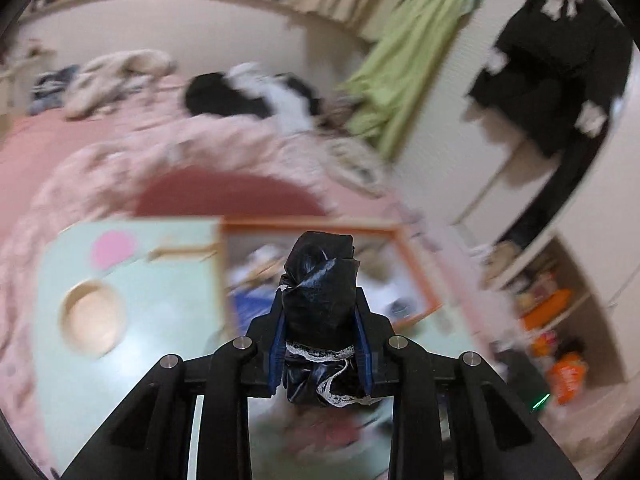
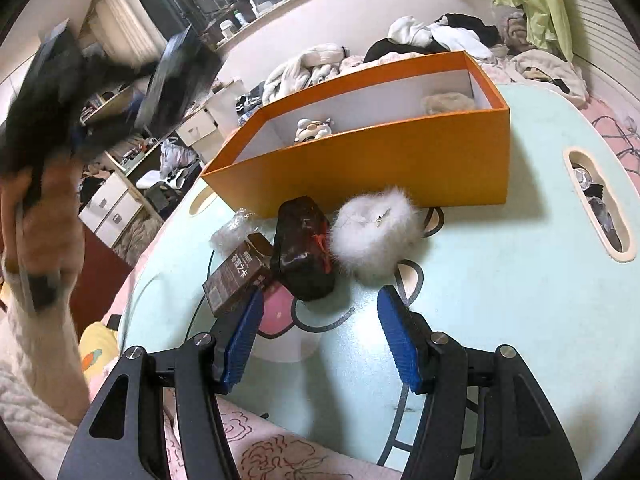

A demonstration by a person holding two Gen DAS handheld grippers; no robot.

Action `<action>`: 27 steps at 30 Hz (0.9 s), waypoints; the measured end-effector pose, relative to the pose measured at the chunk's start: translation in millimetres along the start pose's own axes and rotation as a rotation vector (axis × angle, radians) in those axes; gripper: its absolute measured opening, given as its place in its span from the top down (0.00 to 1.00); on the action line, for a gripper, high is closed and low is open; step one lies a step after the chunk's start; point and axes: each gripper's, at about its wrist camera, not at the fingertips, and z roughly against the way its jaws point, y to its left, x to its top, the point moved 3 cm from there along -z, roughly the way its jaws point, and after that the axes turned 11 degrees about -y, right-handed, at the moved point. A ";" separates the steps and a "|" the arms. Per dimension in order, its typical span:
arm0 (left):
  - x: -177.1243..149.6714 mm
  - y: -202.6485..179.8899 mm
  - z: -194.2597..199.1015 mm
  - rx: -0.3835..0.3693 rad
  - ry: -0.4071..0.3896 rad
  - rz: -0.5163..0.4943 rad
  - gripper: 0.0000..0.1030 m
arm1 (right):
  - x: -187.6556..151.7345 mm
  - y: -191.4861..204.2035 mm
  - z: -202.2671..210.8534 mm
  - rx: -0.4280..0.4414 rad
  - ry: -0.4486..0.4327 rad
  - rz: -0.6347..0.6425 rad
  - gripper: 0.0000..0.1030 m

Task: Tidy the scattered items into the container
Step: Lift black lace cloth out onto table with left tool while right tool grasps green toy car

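Note:
My left gripper [image 1: 320,304] is shut on a black satin bundle with white lace trim [image 1: 320,280], held in the air above the orange box [image 1: 416,264]. In the right wrist view the orange box [image 2: 380,160] stands on the mint table [image 2: 500,300] and holds a small figurine [image 2: 314,128] and a beige fluffy item [image 2: 448,102]. In front of it lie a white fluffy pouch [image 2: 374,236], a dark red-black pouch [image 2: 302,248], a brown carton [image 2: 236,276] and a clear wrapper [image 2: 234,228]. My right gripper [image 2: 320,312] is open, just short of these items. The left gripper [image 2: 100,64] is blurred at upper left.
The mint table has a round hole [image 1: 92,318] and a slotted handle hole [image 2: 598,208]. A pink floral bedspread [image 1: 192,156] with piled clothes [image 2: 440,36] lies behind. Green [image 1: 412,52] and black [image 1: 556,68] garments hang on the wall. Drawers [image 2: 110,204] stand at left.

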 end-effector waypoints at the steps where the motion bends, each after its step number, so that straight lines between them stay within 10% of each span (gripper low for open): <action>1: -6.8 7.5 1.3 0.026 0.010 -0.002 0.74 | 1.0 0.6 0.1 -0.001 -0.003 0.004 0.42; 11: -74.3 54.2 2.8 0.082 0.078 0.103 0.74 | 74.2 23.1 18.5 0.066 -0.069 0.111 0.42; 19: -91.2 29.9 -23.9 0.025 0.092 0.071 0.67 | 125.5 -1.7 -89.7 -0.119 0.368 -0.068 0.64; 24: -90.8 30.2 -17.7 0.021 0.041 0.099 0.21 | 100.9 -14.8 -135.9 -0.141 0.563 -0.113 0.60; 27: -92.0 32.0 -14.3 0.034 0.023 0.090 0.19 | 97.9 -14.6 -147.0 -0.151 0.579 -0.113 0.56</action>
